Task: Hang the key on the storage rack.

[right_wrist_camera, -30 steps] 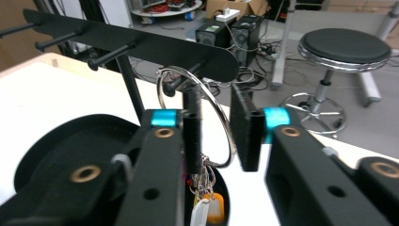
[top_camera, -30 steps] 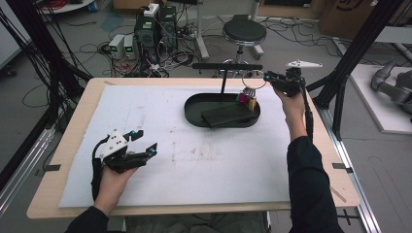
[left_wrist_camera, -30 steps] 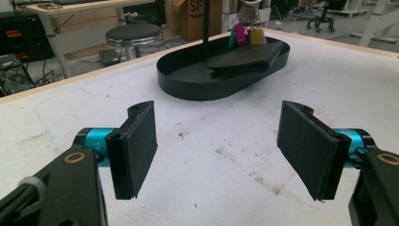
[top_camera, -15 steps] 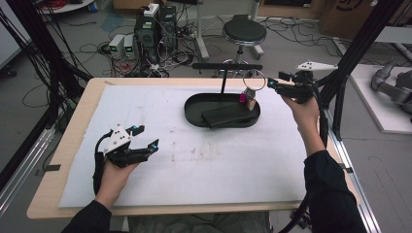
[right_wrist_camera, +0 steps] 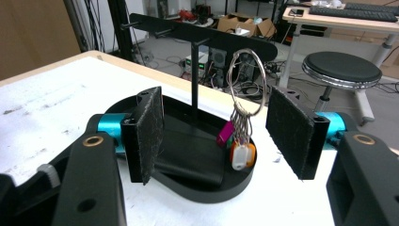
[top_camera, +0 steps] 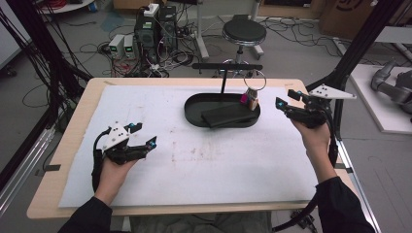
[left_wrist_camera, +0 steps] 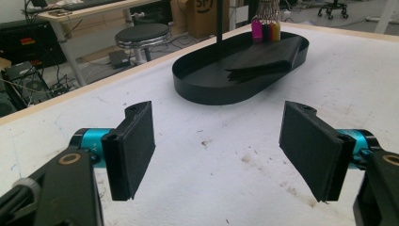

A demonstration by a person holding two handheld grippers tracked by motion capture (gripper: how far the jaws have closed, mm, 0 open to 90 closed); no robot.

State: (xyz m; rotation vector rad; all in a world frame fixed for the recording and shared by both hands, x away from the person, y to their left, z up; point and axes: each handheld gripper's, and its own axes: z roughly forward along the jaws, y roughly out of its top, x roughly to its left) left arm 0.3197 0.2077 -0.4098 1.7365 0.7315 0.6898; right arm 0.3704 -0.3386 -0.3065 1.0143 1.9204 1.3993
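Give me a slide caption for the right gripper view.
Open right gripper faces key ring hanging on stand over black tray.

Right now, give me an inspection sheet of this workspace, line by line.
Surface: white mat on a wooden table, stained near the middle.
Job's things: key ring hanging from the black stand, tags dangling over the oval tray; dark folded cloth in the tray.
Clutter: nothing seen.
Grippers: left gripper open, resting low on the mat; right gripper beside the tray, jaws just opened, nothing between them.
Cables: one trails from each gripper; tangles on the floor.
Surroundings: stool, computer boxes, black frame posts.
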